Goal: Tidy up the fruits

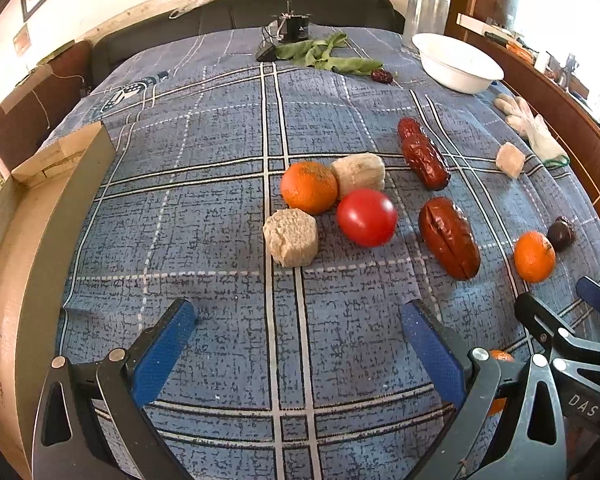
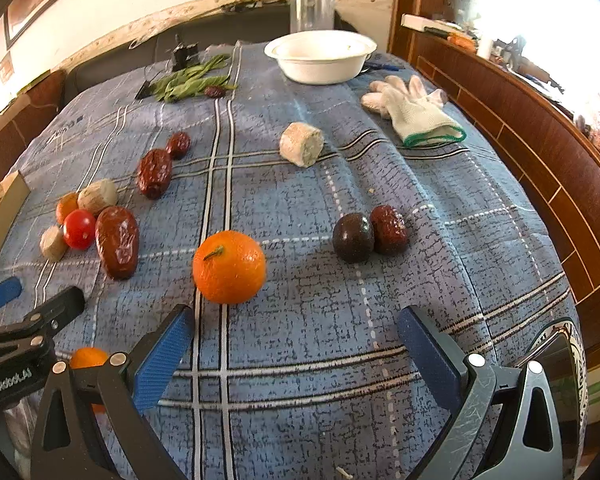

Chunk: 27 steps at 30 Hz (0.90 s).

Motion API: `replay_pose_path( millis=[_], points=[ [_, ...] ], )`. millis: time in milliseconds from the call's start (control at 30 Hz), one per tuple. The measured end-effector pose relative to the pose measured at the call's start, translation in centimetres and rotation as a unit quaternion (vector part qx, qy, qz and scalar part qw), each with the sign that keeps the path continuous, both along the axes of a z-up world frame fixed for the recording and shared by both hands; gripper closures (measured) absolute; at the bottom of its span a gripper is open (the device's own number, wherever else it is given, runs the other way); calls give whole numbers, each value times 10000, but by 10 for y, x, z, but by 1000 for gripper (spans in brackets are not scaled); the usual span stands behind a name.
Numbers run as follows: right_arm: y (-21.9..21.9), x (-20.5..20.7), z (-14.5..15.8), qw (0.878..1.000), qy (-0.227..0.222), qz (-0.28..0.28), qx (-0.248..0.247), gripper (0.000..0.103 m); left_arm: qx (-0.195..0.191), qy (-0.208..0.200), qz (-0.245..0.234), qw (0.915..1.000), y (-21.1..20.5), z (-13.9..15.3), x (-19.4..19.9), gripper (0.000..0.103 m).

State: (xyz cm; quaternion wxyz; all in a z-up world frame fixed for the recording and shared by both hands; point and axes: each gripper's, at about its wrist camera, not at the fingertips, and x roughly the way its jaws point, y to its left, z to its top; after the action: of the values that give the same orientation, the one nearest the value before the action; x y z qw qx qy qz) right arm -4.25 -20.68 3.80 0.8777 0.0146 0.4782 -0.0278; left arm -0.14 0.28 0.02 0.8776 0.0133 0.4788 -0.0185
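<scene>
**Inspector:** Report the left side first.

**Assistant:** The left gripper point(image 1: 298, 340) hovers over the blue checked cloth point(image 1: 220, 240), jaws wide apart, nothing between them. A cardboard box point(image 1: 32, 208) stands at the far left edge. Ahead of the gripper lies a cluster: a pale cut chunk point(image 1: 291, 237), an orange point(image 1: 309, 187) touching a second pale chunk point(image 1: 359, 174), and a red tomato point(image 1: 366, 217) just beside them.

**Inspector:** Further right?

**Assistant:** A large red date point(image 1: 449, 238), then a long wrinkled date point(image 1: 426, 161) behind it with a smaller date point(image 1: 409, 127) at its far end.

**Inspector:** And the right gripper?

**Assistant:** The right gripper point(image 2: 296, 340) also has its jaws apart and empty. A second orange point(image 2: 229, 267) sits on the cloth just ahead of its left finger, stem upward. To the right, a dark plum point(image 2: 353, 237) touches a red date point(image 2: 389, 229). Another pale chunk point(image 2: 302, 144) lies farther back.

**Inspector:** The far end?

**Assistant:** Green leaves point(image 2: 192, 80), a white bowl point(image 2: 320, 58) that looks empty, and a white glove point(image 2: 414, 110) at the right edge. A third orange point(image 2: 88, 358) is partly hidden behind the gripper frames at lower left.
</scene>
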Motion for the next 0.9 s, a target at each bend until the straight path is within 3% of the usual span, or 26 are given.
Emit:
replay_pose_path(
  millis=[267,333,467,633,733,800,867,900],
  points=[
    [0,-6,0,10000,81,48,15,0,55,-46,-63,10000,-1,4,-7,3],
    [1,-7,0,10000,76,57,16,0,123,-346,-11,9993,1,12,-18,9],
    [3,-7,0,10000,56,36,-7,0,48,-1288,76,9916,11,53,-48,9],
    [4,-14,6,9999,-130,3,-64,1,22,-2505,376,9674,37,112,-88,9],
    [3,-31,29,9970,-755,-105,-117,1,171,-3047,642,9501,49,137,-104,7],
    [4,-48,51,9911,-1297,-249,-176,1,250,-3337,924,9378,60,150,-115,0],
    [6,-67,73,9779,-1958,-552,-480,0,256,-3403,1010,9345,69,155,-115,0],
    [9,-81,86,9631,-2455,-799,-764,0,212,-3381,990,9356,74,157,-115,0]
  ],
)
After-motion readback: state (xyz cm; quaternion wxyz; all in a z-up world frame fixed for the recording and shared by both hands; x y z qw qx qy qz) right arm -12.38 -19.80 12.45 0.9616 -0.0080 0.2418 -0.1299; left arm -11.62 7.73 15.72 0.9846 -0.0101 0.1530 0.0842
